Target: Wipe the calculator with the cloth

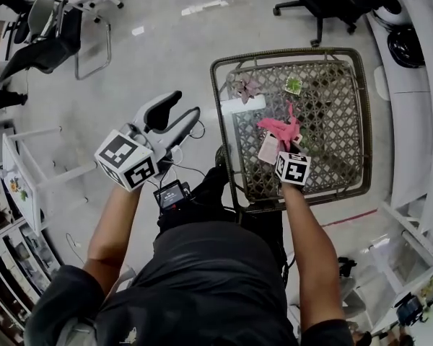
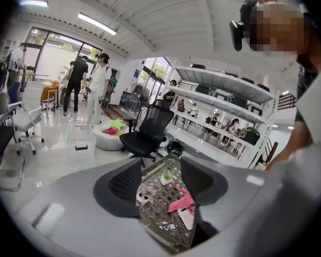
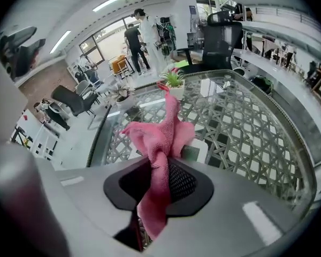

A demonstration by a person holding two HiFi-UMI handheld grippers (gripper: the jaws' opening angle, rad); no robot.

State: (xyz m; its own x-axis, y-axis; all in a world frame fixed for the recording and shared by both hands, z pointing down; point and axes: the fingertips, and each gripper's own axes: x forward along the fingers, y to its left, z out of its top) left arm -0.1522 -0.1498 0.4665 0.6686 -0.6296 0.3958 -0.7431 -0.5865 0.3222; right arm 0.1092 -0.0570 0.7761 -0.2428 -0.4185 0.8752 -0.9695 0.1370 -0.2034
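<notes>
Snugly between right fingers (image 3: 184,183): pink cloth (image 3: 160,138)

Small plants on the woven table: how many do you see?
2. A green plant stands near the far edge of the table; a purplish plant stands left of it. The pink cloth could hide another.

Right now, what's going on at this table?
A person is working over a glass-topped wicker table with a handheld gripper in each hand. The right gripper is shut on a pink cloth and holds it right over the white calculator lying on the table; whether the cloth touches it isn't clear. The left gripper is open and empty, held off to the table's left side. Two small potted plants stand at the far end.
</notes>
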